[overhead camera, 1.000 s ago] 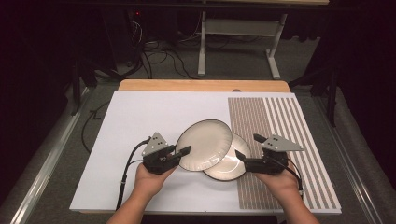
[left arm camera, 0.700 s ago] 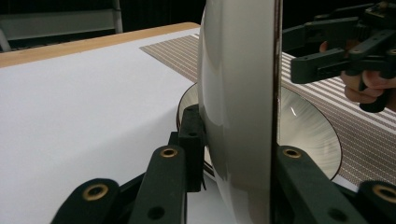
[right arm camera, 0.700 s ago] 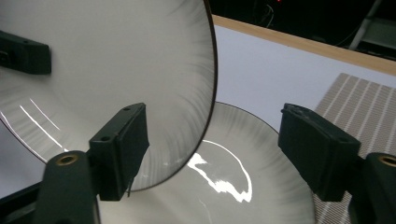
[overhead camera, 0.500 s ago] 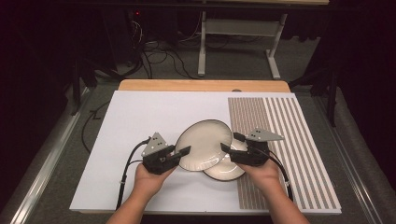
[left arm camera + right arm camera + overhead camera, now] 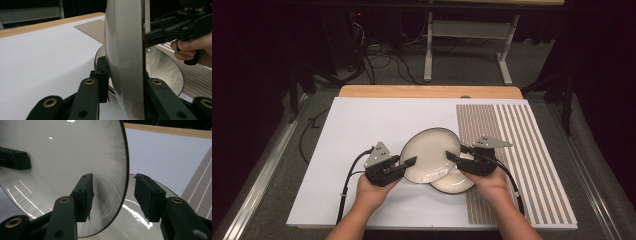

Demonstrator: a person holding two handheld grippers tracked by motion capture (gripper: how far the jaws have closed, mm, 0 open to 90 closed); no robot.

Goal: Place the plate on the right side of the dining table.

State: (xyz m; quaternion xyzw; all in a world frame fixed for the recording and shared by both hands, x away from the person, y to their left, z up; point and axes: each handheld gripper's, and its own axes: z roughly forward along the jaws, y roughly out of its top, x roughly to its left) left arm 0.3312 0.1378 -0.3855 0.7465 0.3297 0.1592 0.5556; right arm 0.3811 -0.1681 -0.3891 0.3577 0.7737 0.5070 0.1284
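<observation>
A cream plate with a dark rim (image 5: 429, 152) hangs tilted above the table, and my left gripper (image 5: 409, 162) is shut on its left edge. In the left gripper view that plate (image 5: 125, 50) stands edge-on between the jaws of my left gripper (image 5: 125, 85). A second, similar plate (image 5: 457, 184) lies flat underneath. My right gripper (image 5: 453, 156) straddles the raised plate's right rim. Its jaws have just been closing. In the right gripper view one pad (image 5: 83, 195) is at the plate's face (image 5: 62, 150) and the other pad (image 5: 147, 195) stands off the rim.
A white mat (image 5: 362, 125) covers most of the table, with a brown striped mat (image 5: 512, 130) on its right. A wooden edge (image 5: 427, 91) runs along the far side. Beyond the table are cables and a metal stand (image 5: 467, 45) on the floor.
My right gripper has moved left to the raised plate's rim and its jaws have narrowed around it. The left gripper and the plate have stayed put.
</observation>
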